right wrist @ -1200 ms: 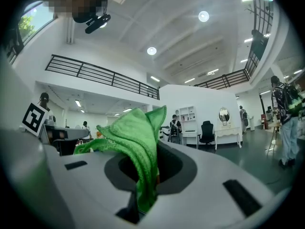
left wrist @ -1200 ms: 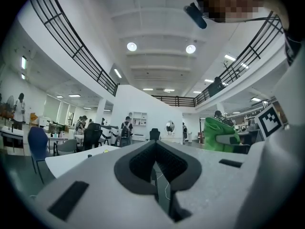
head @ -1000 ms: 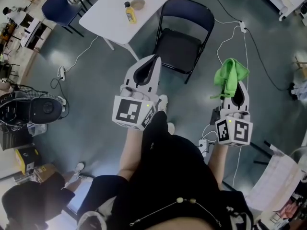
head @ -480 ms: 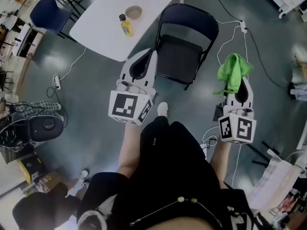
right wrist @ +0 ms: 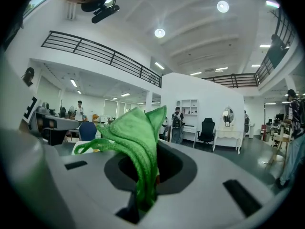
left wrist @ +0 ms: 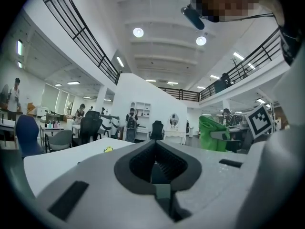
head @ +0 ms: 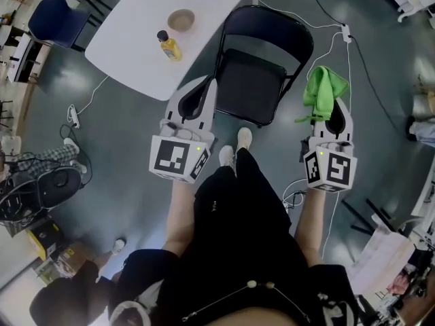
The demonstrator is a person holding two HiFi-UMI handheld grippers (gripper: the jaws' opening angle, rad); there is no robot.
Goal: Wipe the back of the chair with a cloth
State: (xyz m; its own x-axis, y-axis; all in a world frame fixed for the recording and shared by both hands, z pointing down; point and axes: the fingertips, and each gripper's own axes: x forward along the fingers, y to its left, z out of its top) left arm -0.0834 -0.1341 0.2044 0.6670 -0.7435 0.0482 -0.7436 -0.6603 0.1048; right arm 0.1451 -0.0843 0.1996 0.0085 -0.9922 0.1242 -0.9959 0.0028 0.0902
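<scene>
Right gripper (head: 337, 114) clamping green cloth (head: 322, 87), chair (head: 257, 80) ahead

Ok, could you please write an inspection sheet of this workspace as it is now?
Surface: grey floor, shiny.
Job's things: folding chair beside the table, seat empty; green cloth.
Clutter: bottle and bowl on the white table.
Grippers: left gripper shut, empty; right gripper shut on the cloth, apart from the chair.
Cables: white cable on the floor right of the chair.
Surroundings: blue chair beyond the table.
</scene>
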